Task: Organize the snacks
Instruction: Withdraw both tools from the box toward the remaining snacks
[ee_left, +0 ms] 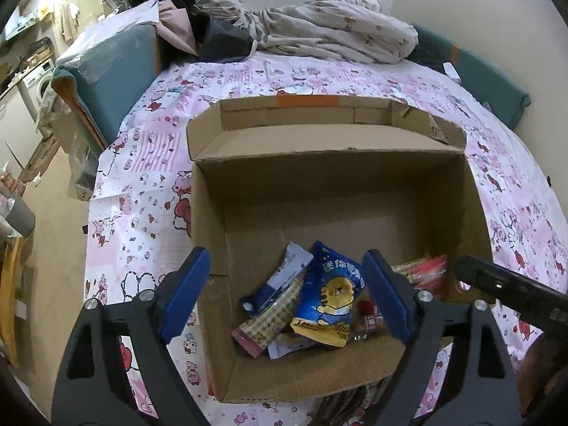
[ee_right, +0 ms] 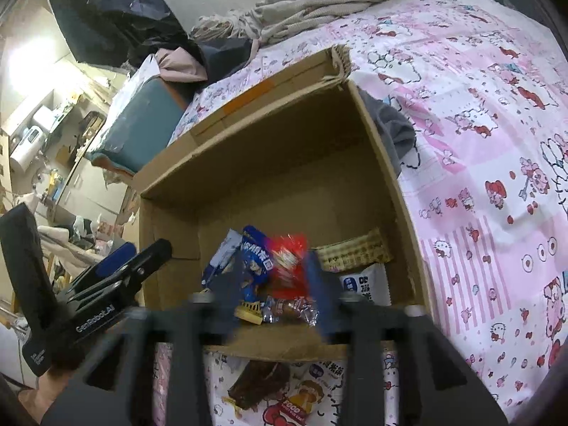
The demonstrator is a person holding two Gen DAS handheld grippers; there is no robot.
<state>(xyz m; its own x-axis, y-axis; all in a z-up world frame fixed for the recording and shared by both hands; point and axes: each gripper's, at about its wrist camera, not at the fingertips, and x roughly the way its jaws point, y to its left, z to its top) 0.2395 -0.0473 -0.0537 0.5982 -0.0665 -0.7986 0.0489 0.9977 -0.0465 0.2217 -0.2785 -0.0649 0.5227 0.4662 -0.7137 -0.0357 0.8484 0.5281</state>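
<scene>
The left gripper (ee_left: pixel 287 291) hangs over the near end of a cardboard box (ee_left: pixel 355 191) on the bed (ee_left: pixel 149 163), jaws spread wide with nothing between them. Below lie snack packets, a blue and yellow packet (ee_left: pixel 328 298) uppermost.
</scene>
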